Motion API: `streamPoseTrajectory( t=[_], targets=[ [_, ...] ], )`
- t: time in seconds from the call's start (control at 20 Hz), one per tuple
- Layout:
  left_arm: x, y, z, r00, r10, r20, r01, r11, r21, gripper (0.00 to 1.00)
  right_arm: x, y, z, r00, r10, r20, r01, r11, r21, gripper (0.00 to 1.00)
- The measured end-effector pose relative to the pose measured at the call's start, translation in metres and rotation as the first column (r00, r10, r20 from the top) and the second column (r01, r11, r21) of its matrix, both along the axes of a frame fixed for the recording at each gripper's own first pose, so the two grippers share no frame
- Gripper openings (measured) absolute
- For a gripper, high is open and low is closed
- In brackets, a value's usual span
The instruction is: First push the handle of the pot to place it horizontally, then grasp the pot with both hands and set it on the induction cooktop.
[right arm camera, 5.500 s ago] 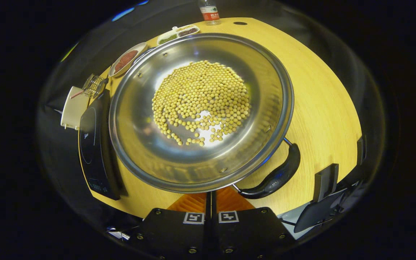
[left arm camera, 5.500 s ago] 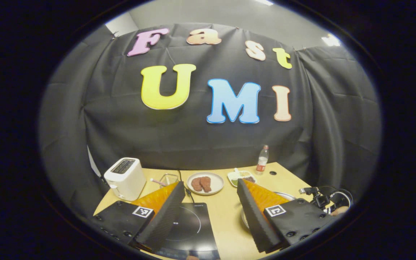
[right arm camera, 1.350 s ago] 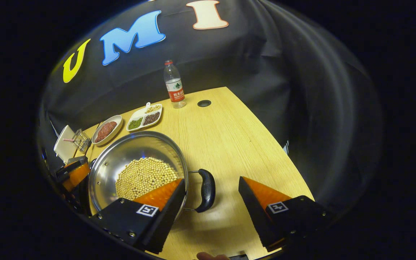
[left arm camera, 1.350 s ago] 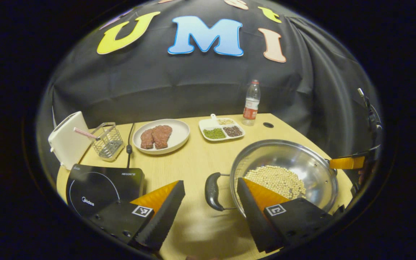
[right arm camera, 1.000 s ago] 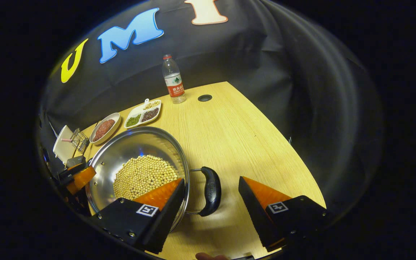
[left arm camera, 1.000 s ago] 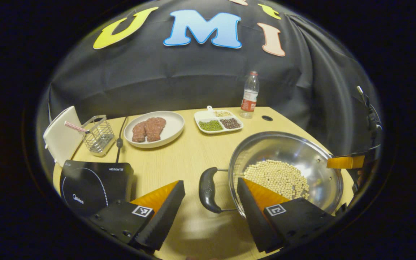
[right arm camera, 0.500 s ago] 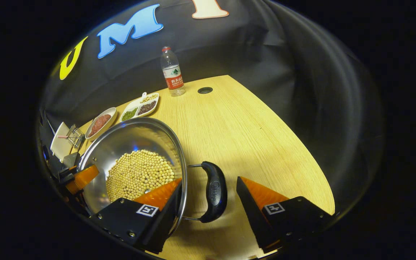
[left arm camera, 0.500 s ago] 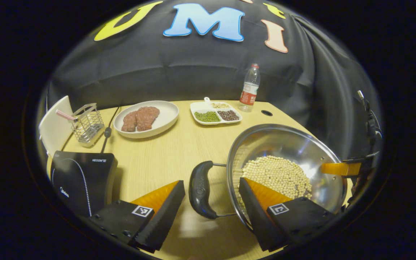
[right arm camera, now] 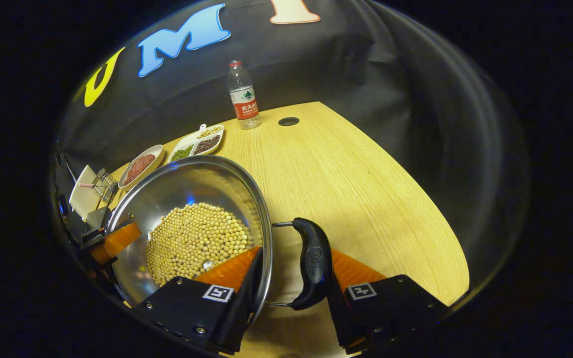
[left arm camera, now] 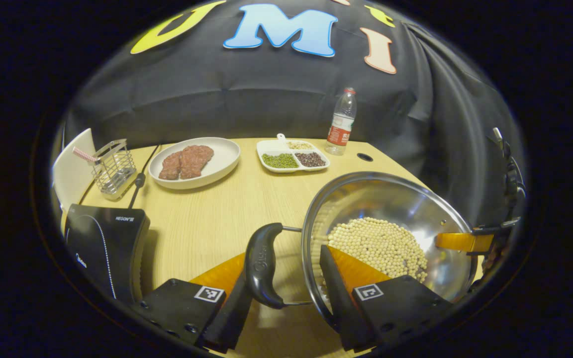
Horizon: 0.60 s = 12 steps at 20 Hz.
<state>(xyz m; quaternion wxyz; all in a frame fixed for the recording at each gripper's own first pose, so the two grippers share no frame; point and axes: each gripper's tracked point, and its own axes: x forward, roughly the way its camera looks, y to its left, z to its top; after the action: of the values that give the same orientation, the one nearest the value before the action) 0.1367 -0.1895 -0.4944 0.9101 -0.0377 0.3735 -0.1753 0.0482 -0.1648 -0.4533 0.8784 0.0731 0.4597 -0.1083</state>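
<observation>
A black cloth wall is closing off the back of the booth, and a light wooden table [left arm camera: 217, 209] is standing in front of it. The steel pot [left arm camera: 396, 199] is sitting on the table's right half, toward the front edge, apart from the black induction cooktop [left arm camera: 102, 243] lying at the front left corner. Pale round beans [left arm camera: 378, 243] are covering the pot's bottom.

The left gripper [left arm camera: 282, 256] is straddling the pot's left handle [left arm camera: 261, 263]: its jaws are standing partly open, one finger touching the handle's outer side and the other reaching over the rim into the pot. The right gripper [right arm camera: 296, 251] is doing the same at the right handle [right arm camera: 314, 263], one finger inside the rim, the other lying against the handle's outer side. Whether either pair is actually pressing, I cannot tell.

Toward the back edge, a white plate [left arm camera: 227, 159] is carrying two pieces of meat, a divided dish [left arm camera: 271, 146] is holding grains, and a water bottle [left arm camera: 338, 122] is standing upright. A wire basket [left arm camera: 112, 166] is sitting near the left edge.
</observation>
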Motion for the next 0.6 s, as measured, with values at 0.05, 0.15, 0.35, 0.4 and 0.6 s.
streamPoseTrajectory(
  t=[0.05,0.15,0.35,0.4,0.6],
  targets=[
    [0.001,0.000,-0.001,1.000,0.006,-0.005,-0.006,1.000,0.003,0.79,-0.001,0.000,0.001,1.000,-0.009,-0.001,0.009,1.000,0.002,0.61],
    [0.002,0.002,-0.001,1.000,0.020,-0.006,-0.020,1.000,0.013,0.73,-0.001,0.000,0.003,1.000,-0.012,0.001,0.012,1.000,-0.003,0.64],
    [-0.001,0.007,0.000,0.999,0.038,-0.008,-0.038,0.999,0.015,0.70,0.002,0.002,0.000,1.000,-0.030,-0.003,0.030,0.999,0.020,0.64],
    [-0.003,0.009,0.001,0.999,0.042,-0.012,-0.042,0.999,0.018,0.74,0.004,0.003,-0.001,1.000,-0.026,-0.006,0.026,1.000,0.018,0.64],
    [-0.010,0.021,0.005,0.997,0.075,-0.017,-0.075,0.997,0.009,0.74,0.001,0.021,0.001,1.000,-0.001,-0.005,0.001,1.000,0.004,0.64]
  ],
)
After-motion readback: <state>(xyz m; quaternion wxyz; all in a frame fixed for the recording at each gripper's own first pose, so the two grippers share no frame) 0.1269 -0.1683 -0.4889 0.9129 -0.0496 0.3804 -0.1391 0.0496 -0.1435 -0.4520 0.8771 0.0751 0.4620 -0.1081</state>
